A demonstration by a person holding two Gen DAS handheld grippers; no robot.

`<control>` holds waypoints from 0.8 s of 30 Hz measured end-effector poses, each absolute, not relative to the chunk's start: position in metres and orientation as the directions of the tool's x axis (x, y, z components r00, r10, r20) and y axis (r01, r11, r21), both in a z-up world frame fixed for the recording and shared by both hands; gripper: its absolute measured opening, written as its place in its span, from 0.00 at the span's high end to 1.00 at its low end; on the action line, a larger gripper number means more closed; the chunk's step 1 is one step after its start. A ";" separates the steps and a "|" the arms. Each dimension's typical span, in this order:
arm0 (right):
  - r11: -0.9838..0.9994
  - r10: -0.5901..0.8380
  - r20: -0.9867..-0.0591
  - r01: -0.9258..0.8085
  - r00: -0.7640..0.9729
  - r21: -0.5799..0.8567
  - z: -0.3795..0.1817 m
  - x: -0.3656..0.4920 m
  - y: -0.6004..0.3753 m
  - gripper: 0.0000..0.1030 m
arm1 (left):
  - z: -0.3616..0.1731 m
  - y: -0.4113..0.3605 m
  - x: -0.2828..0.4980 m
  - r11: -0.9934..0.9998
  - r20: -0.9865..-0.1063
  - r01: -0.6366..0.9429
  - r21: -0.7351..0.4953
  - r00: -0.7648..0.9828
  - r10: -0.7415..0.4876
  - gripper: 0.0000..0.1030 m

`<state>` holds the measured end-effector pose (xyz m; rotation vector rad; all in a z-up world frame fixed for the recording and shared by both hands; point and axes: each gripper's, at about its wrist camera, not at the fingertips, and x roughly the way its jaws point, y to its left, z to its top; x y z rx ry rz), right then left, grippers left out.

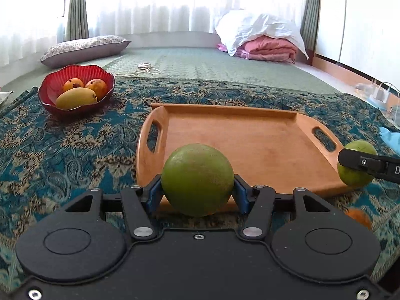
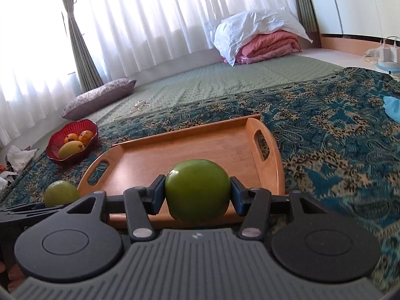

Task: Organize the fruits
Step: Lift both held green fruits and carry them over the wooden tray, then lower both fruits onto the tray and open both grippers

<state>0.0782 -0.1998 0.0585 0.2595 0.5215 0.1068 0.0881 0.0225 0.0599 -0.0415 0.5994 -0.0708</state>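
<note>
**Both grippers carrying green fruit at the tray's near edge**

My left gripper (image 1: 197,187) is angled down and forward, its jaws closed on a round green fruit (image 1: 197,178), blue pads pressed against both sides. Just past the jaws lies the wooden tray (image 1: 250,145), bare, on the patterned bedspread (image 1: 75,145). Ahead and left of the jaws sits the red bowl (image 1: 75,88) with three mangoes (image 1: 76,97).

My right gripper (image 2: 197,195) points down at a similar tilt, slightly rolled, jaws clamped on a second green fruit (image 2: 197,191) over the tray's near rim. Each gripper shows at the edge of the other's view, fruit still between the pads.

Writing: only a single pale letter, perhaps a "D", shows on the right gripper's finger in the left view; the rest is cut off.
</note>
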 end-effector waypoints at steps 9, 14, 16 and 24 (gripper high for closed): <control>0.971 0.164 -0.591 -0.025 0.790 0.236 0.049 0.142 -0.202 0.45 | 0.053 0.026 0.143 0.993 -0.621 0.066 -0.101 0.775 -0.115 0.46; 0.979 0.149 -0.626 -0.026 0.766 0.201 0.040 0.154 -0.195 0.45 | 0.042 0.022 0.154 0.995 -0.642 0.071 -0.069 0.760 -0.099 0.46; 0.981 0.146 -0.634 -0.030 0.760 0.191 0.038 0.156 -0.193 0.45 | 0.039 0.021 0.156 0.995 -0.649 0.073 -0.071 0.754 -0.102 0.46; 0.987 0.132 -0.653 -0.039 0.746 0.155 0.030 0.156 -0.187 0.45 | 0.031 0.019 0.159 0.995 -0.661 0.074 -0.060 0.744 -0.095 0.46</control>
